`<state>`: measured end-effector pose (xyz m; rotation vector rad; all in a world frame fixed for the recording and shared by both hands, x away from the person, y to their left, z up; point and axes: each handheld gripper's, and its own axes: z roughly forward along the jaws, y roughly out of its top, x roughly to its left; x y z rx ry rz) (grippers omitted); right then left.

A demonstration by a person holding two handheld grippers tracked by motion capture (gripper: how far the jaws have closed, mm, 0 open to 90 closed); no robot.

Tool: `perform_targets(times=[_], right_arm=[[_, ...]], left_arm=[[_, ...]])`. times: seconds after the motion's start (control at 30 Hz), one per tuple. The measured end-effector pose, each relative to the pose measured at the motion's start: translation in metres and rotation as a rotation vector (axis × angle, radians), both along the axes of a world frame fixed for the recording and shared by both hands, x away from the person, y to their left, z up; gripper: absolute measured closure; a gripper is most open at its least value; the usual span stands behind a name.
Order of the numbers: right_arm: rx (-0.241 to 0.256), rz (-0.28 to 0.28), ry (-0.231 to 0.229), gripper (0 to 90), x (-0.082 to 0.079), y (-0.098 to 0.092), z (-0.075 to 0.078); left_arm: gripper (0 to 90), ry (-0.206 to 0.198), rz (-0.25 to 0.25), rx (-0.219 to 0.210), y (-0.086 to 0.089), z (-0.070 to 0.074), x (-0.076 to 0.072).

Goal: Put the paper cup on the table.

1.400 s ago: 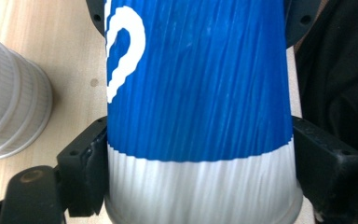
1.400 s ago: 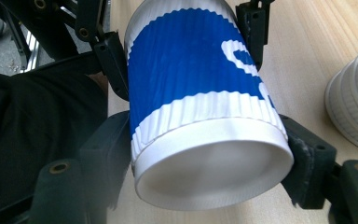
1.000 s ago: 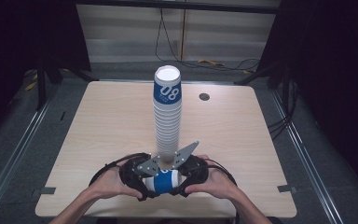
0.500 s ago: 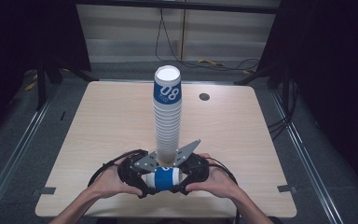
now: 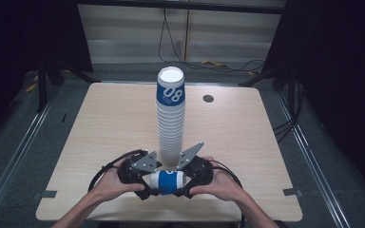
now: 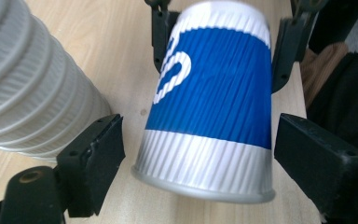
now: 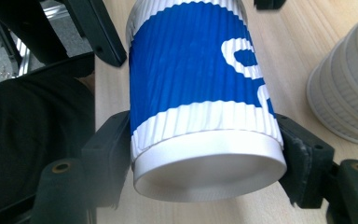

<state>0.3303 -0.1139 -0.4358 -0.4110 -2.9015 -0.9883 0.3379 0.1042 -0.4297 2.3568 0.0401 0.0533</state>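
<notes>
- The table (image 5: 100, 142) is carrying everything, with a small dark disc (image 5: 208, 98) sitting near its far edge, towards the right corner.
- A tall stack of cups (image 5: 170, 118) is standing upright along the middle of the table — white ribbed cups with a blue-banded one on top.
- The right gripper (image 5: 190, 178) is lying near the front edge, just in front of the stack's foot, and its jaws are pressing on both sides of the cup's closed base end.
- The left gripper (image 5: 145, 180) is facing it from the other side, its jaws standing spread on either side of the cup's open rim, with a gap on each side.
- The blue cup (image 5: 167, 182) is lying on its side between the two grippers near the middle of the front edge — held only at its base end.
</notes>
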Motion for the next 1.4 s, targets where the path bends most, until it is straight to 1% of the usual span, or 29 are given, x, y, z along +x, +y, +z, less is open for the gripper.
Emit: perform_targets(times=[0.07,0.1,0.13,0.17,0.23,0.3,0.43,0.47,0.53,0.57,0.6,0.63,0.67,0.7,0.73,0.77,0.83,0.87,0.9,0.97,1.07,1.13,1.17,1.2,1.23,1.3,1.33,1.37,1.4], right_arm=[[0.000,-0.006,0.000,28.2,0.000,-0.001,0.000],[0.003,-0.012,0.005,28.2,0.000,-0.002,0.000],[0.003,-0.017,0.001,28.2,0.000,-0.003,0.000],[0.003,-0.017,0.001,28.2,0.000,-0.003,0.000],[0.006,-0.031,-0.001,28.2,0.001,-0.006,0.000],[0.033,-0.040,0.000,28.1,0.002,-0.011,0.000],[0.035,-0.064,-0.009,28.1,0.003,-0.017,0.000],[0.040,-0.076,-0.020,28.2,0.003,-0.020,-0.001],[0.043,-0.089,-0.028,28.2,0.003,-0.020,-0.002],[0.057,-0.092,-0.036,28.2,0.004,-0.022,-0.003],[0.061,-0.096,-0.042,28.2,0.005,-0.023,-0.004],[0.070,-0.113,-0.046,28.2,0.006,-0.025,-0.004],[0.070,-0.113,-0.046,28.2,0.006,-0.025,-0.004],[0.080,-0.117,-0.046,28.2,0.006,-0.026,-0.003],[0.093,-0.131,-0.045,28.2,0.005,-0.028,-0.002],[0.093,-0.131,-0.045,28.2,0.005,-0.028,-0.002],[0.122,-0.146,-0.056,28.1,0.004,-0.032,-0.002],[0.122,-0.146,-0.056,28.1,0.004,-0.032,-0.002],[0.136,-0.156,-0.075,28.1,0.002,-0.034,-0.003],[0.144,-0.155,-0.088,28.1,0.002,-0.035,-0.003],[0.187,-0.174,-0.078,28.0,0.001,-0.040,-0.004],[0.211,-0.181,-0.085,28.0,0.001,-0.043,-0.004],[0.211,-0.181,-0.085,28.0,0.001,-0.043,-0.004],[0.232,-0.180,-0.114,28.0,-0.002,-0.045,-0.005],[0.232,-0.180,-0.114,28.0,-0.002,-0.045,-0.005],[0.265,-0.189,-0.123,28.0,-0.005,-0.048,-0.006],[0.265,-0.189,-0.123,28.0,-0.005,-0.048,-0.006],[0.278,-0.192,-0.123,28.1,-0.005,-0.049,-0.007],[0.306,-0.202,-0.124,28.1,-0.005,-0.052,-0.007]], left_arm=[[15.9,0.006,0.011,-0.022,0.002,0.002,0.001],[15.8,0.027,0.021,-0.052,0.005,0.003,0.003],[15.8,0.052,0.027,-0.069,0.006,0.003,0.003],[15.9,0.052,0.027,-0.069,0.006,0.003,0.003],[16.1,0.074,0.039,-0.083,0.008,0.003,0.004],[16.0,0.070,0.067,-0.115,0.012,0.003,0.005],[16.0,0.076,0.088,-0.135,0.018,0.003,0.006],[16.0,0.088,0.103,-0.156,0.020,0.002,0.007],[15.9,0.134,0.131,-0.208,0.024,0.000,0.008],[15.9,0.141,0.138,-0.216,0.024,-0.001,0.007],[15.9,0.132,0.140,-0.223,0.025,-0.001,0.007],[15.9,0.127,0.157,-0.235,0.027,-0.002,0.006],[15.9,0.127,0.157,-0.235,0.027,-0.002,0.006],[15.9,0.130,0.162,-0.250,0.028,-0.003,0.006],[15.9,0.125,0.167,-0.249,0.029,-0.003,0.006],[15.9,0.111,0.171,-0.244,0.029,-0.002,0.005],[15.9,0.097,0.194,-0.269,0.032,-0.003,0.005],[15.9,0.097,0.194,-0.269,0.032,-0.003,0.005],[15.9,0.093,0.205,-0.274,0.034,-0.003,0.006],[15.9,0.092,0.212,-0.278,0.035,-0.003,0.006],[15.9,0.093,0.227,-0.302,0.037,-0.005,0.007],[15.9,0.092,0.223,-0.302,0.038,-0.006,0.008],[15.9,0.098,0.216,-0.315,0.038,-0.006,0.008],[15.8,0.110,0.197,-0.344,0.040,-0.006,0.008],[15.8,0.110,0.197,-0.344,0.040,-0.006,0.008],[15.8,0.112,0.190,-0.352,0.040,-0.005,0.005],[15.7,0.112,0.190,-0.352,0.040,-0.005,0.005],[15.7,0.111,0.189,-0.352,0.040,-0.005,0.004],[15.7,0.107,0.190,-0.353,0.040,-0.005,0.004]])
